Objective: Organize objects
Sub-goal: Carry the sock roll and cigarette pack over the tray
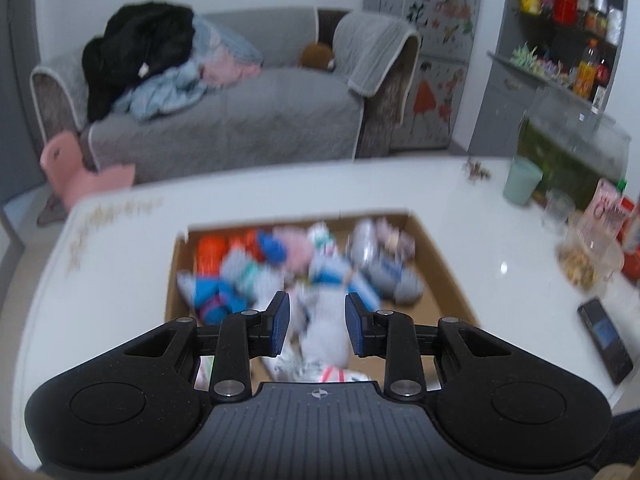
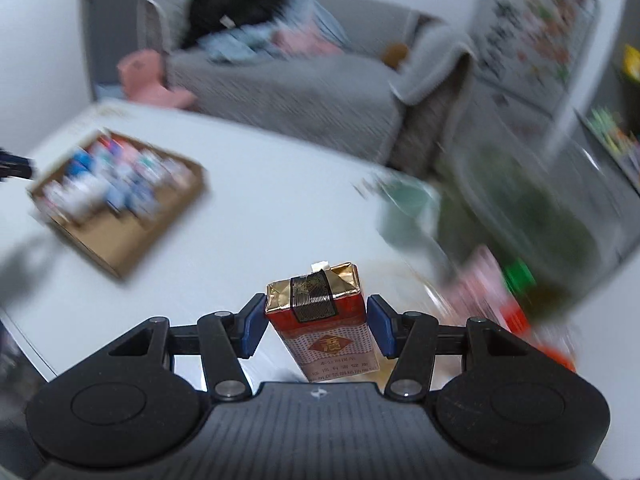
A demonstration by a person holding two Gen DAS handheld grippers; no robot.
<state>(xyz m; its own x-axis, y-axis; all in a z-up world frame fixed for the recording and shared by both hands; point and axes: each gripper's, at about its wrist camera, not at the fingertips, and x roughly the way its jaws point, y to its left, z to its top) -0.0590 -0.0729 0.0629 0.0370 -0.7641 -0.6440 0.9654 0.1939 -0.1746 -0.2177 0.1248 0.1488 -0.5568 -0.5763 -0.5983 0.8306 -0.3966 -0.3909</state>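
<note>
A shallow cardboard box [image 1: 436, 268] on the white table [image 1: 480, 208] holds several rolled socks in orange, blue, pink and grey. My left gripper [image 1: 318, 320] hangs over the box's near side, shut on a white rolled sock [image 1: 324, 332] that fills the gap between its blue pads. In the right wrist view the same box [image 2: 120, 240] lies far to the left. My right gripper [image 2: 316, 328] is shut on a red cigarette pack [image 2: 332, 340] with a gold foil top, held upright above the table.
To the right on the table are a pale green cup [image 1: 520, 184], a clear glass [image 1: 558, 208], a snack bowl [image 1: 588, 256], red packets and a dark phone [image 1: 606, 340]. A fish tank [image 1: 572, 140] stands behind. A grey sofa [image 1: 240, 120] with clothes is beyond the table.
</note>
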